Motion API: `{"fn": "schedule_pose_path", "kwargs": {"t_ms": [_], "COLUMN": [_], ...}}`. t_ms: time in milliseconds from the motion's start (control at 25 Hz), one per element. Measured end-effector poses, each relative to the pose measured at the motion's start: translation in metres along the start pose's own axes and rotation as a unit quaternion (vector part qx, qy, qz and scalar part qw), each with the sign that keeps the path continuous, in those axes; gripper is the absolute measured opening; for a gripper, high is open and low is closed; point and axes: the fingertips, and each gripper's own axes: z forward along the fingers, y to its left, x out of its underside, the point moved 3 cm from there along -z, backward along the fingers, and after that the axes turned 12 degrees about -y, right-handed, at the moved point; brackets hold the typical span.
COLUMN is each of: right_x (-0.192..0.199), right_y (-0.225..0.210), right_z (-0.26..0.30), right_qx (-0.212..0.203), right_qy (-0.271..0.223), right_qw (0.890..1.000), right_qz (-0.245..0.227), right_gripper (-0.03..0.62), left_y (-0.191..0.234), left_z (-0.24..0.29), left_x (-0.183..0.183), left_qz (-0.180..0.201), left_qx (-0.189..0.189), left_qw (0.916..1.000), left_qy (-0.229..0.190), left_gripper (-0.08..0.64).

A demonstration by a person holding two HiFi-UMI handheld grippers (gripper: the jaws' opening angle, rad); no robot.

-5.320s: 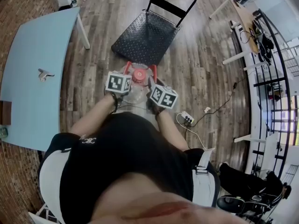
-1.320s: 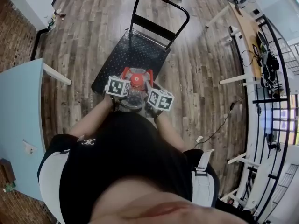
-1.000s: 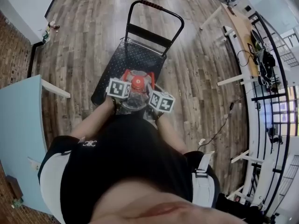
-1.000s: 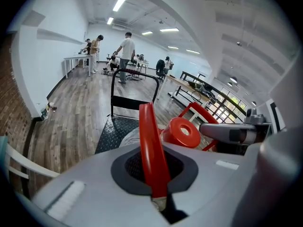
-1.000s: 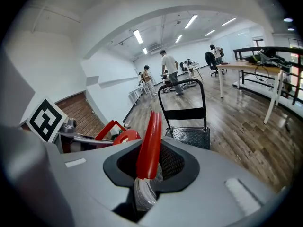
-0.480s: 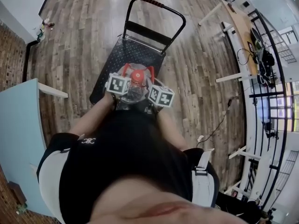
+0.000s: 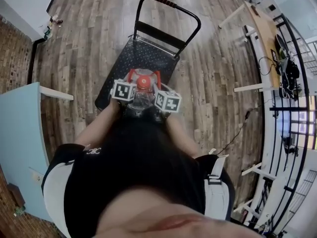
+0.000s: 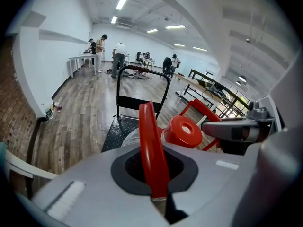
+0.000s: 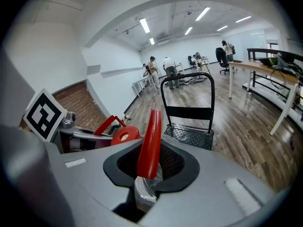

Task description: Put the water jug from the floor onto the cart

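The water jug (image 7: 142, 95) is a clear bottle with a red cap (image 7: 143, 82) and red carrying handles. It hangs between my two grippers over the near end of the black cart (image 7: 146, 58). My left gripper (image 7: 130, 81) is shut on one red handle (image 8: 151, 150). My right gripper (image 7: 157, 83) is shut on the other red handle (image 9: 148, 143). The cap (image 8: 183, 130) shows just past the left jaws, and the cart's push handle (image 7: 171, 6) stands at the far end. Whether the jug's bottom touches the deck is hidden.
A light-blue table (image 7: 20, 133) stands at the left. White desks (image 7: 260, 19) and a black railing (image 7: 292, 83) line the right side, with a cable (image 7: 237, 128) on the wooden floor. Several people (image 8: 116, 56) stand far down the room.
The jug has come up off the floor in front of the cart. Over the last second both grippers carried it forward and slightly down over the deck's near end.
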Motion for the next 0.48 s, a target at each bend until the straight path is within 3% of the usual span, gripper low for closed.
{"fn": "schedule_pose_path", "kwargs": {"t_ms": [200, 480], "right_x": [-0.003, 0.0], "right_y": [-0.028, -0.047], "right_z": [0.013, 0.035], "right_qx": [-0.018, -0.031], "right_qy": [0.033, 0.059], "right_qw": [0.999, 0.997], "right_qz": [-0.014, -0.033], "right_gripper": [0.08, 0.077], "left_y": [-0.011, -0.005], "left_z": [0.021, 0.047], "left_x": [0.006, 0.019], "left_qz": [-0.043, -0.051], "left_qx": [-0.024, -0.056], "left_qw": [0.9987, 0.9965], "left_qy": [0.009, 0.036], "left_gripper": [0.002, 0.002]}}
